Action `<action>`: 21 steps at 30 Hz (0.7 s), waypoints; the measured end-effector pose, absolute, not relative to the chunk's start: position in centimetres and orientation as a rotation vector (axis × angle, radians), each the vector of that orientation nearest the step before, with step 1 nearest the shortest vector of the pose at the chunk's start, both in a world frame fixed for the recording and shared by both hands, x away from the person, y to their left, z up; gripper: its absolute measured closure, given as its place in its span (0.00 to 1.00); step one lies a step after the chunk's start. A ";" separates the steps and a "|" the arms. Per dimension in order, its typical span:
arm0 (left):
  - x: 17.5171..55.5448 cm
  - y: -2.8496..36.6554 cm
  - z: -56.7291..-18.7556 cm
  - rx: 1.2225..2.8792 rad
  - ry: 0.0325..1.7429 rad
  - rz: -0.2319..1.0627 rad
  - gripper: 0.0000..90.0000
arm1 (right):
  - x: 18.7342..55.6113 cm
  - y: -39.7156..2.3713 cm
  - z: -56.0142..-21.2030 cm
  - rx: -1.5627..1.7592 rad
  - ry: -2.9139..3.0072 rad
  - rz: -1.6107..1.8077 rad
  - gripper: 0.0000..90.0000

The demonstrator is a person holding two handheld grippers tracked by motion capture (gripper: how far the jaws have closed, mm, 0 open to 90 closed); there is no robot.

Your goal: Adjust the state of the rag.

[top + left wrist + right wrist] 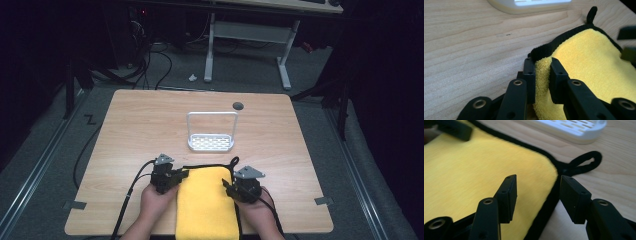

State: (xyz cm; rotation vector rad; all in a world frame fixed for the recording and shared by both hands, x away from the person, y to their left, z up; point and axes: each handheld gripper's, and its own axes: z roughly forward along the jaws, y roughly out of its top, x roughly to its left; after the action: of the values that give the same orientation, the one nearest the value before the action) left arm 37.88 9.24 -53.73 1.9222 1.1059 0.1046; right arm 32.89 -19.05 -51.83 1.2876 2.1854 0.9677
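A yellow cloth (206, 202) with black edging lies folded on the near middle of the wooden table (140, 125), its near end hanging over the table's near edge. A black loop (234, 162) sticks out from its far right corner.

The left gripper (183, 174) sits at the cloth's far left corner, held in the person's left hand (156, 201). In the left gripper view its jaws are closed on the cloth's left edge — yellow pile is bunched up between the two black pads (529, 75), with the black edging (549, 47) just beyond their tips.

The right gripper (226, 185) is at the cloth's right edge, near the far corner, in the right hand (257, 212). In the right gripper view its jaws stand apart, straddling the black edging: one pad (507, 191) hangs over the yellow surface, the other over bare wood just beside the edge. Neither pad presses on the cloth — it has hold of nothing. The loop lies flat on the wood just past the tips.

Farther off, mid-table, stands a white rack (211, 135) with a slotted base and a tall wire handle. A small dark round spot (238, 106) shows in the tabletop to its far right.
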 end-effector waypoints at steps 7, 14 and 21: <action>37.9 9.3 -53.8 1.914 1.107 0.095 0.86 | 35.9 -18.7 -52.7 1.406 2.190 0.929 0.47; 37.9 9.3 -53.8 1.913 1.105 0.095 0.85 | 35.6 -18.5 -52.6 1.400 2.207 0.957 0.69; 37.8 9.3 -53.8 1.915 1.107 0.099 0.85 | 35.2 -18.2 -52.7 1.352 2.215 0.970 0.86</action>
State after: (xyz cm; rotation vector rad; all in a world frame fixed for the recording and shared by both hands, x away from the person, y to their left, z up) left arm 37.85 9.31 -53.77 1.9153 1.1066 0.0990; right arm 35.22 -18.22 -52.74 1.3517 2.2153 0.9701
